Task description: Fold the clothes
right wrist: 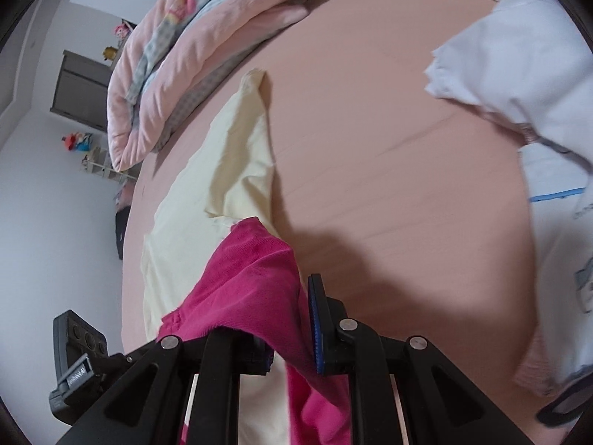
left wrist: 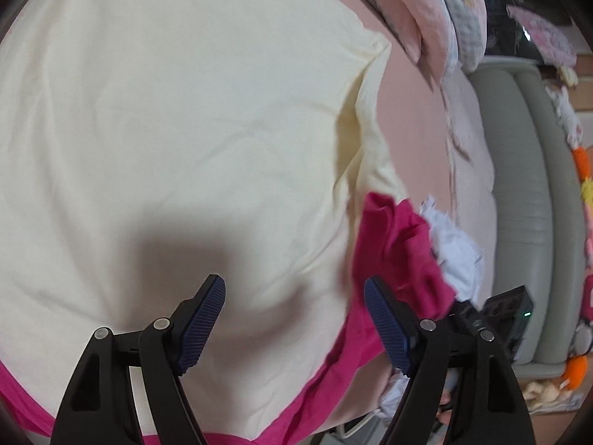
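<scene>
A pale yellow garment (left wrist: 178, 129) lies spread on the pink bed sheet (left wrist: 415, 141); it also shows in the right wrist view (right wrist: 222, 170). A magenta garment (left wrist: 400, 244) lies bunched at its right edge and runs under its near edge. My left gripper (left wrist: 294, 319) is open and empty just above the yellow garment. My right gripper (right wrist: 289, 319) is shut on a fold of the magenta garment (right wrist: 252, 282), which drapes over its left finger and hides it. The right gripper's body (left wrist: 507, 307) shows in the left wrist view.
A white garment (right wrist: 519, 59) lies on the sheet (right wrist: 389, 148) to the right, also in the left wrist view (left wrist: 456, 244). A rolled pink quilt (right wrist: 192, 48) lies at the far side. A grey padded bed frame (left wrist: 526, 193) with soft toys borders the mattress.
</scene>
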{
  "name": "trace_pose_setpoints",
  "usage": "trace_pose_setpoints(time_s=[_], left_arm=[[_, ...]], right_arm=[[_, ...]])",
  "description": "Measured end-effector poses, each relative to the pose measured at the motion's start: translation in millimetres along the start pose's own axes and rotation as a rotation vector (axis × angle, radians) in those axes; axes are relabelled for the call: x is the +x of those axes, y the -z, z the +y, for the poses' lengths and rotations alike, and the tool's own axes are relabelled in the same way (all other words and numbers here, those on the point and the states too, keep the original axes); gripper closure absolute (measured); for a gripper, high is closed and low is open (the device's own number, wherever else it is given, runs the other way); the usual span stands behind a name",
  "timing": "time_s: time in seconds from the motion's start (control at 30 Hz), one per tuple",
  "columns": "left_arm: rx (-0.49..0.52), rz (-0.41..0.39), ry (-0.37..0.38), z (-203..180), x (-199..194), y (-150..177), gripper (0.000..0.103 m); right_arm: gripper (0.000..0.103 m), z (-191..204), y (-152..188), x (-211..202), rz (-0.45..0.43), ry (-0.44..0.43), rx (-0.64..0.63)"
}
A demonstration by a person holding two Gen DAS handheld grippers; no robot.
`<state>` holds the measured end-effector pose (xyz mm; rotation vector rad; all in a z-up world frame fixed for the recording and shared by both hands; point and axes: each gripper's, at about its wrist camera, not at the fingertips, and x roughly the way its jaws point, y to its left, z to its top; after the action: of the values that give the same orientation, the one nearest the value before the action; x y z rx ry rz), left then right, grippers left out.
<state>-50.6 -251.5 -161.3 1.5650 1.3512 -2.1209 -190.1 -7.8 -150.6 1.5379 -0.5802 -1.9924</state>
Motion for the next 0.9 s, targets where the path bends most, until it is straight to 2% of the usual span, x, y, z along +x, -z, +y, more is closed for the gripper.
trace_pose_setpoints(time_s=[0.23, 0.37, 0.47, 0.63, 0.9], left_arm=[[0.09, 0.079, -0.001, -26.7, 33.7, 22.4, 0.026], [0.161, 0.124, -0.043, -42.7, 54.6, 38.8, 0.026], [0.146, 0.142, -0.028, -43.2, 63.8, 44.0, 0.026], [0.142, 0.142, -0.041, -40.4, 70.3, 46.5, 0.026], [0.247, 0.119, -0.09, -47.2, 72.7, 53.1, 0.026]], right_arm=[[0.09, -22.2, -4.0, -20.8, -0.023, 0.006, 0.046], [0.09, -38.4, -5.3, -31.6, -0.035, 0.027, 0.068], [0.09, -44.5, -2.6, -38.0, -0.035, 0.027, 0.048], [0.09, -43.0, 2.2, -40.6, -0.016, 0.051, -0.016], [0.089, -34.2, 9.9, -32.5, 0.047, 0.103, -0.084]])
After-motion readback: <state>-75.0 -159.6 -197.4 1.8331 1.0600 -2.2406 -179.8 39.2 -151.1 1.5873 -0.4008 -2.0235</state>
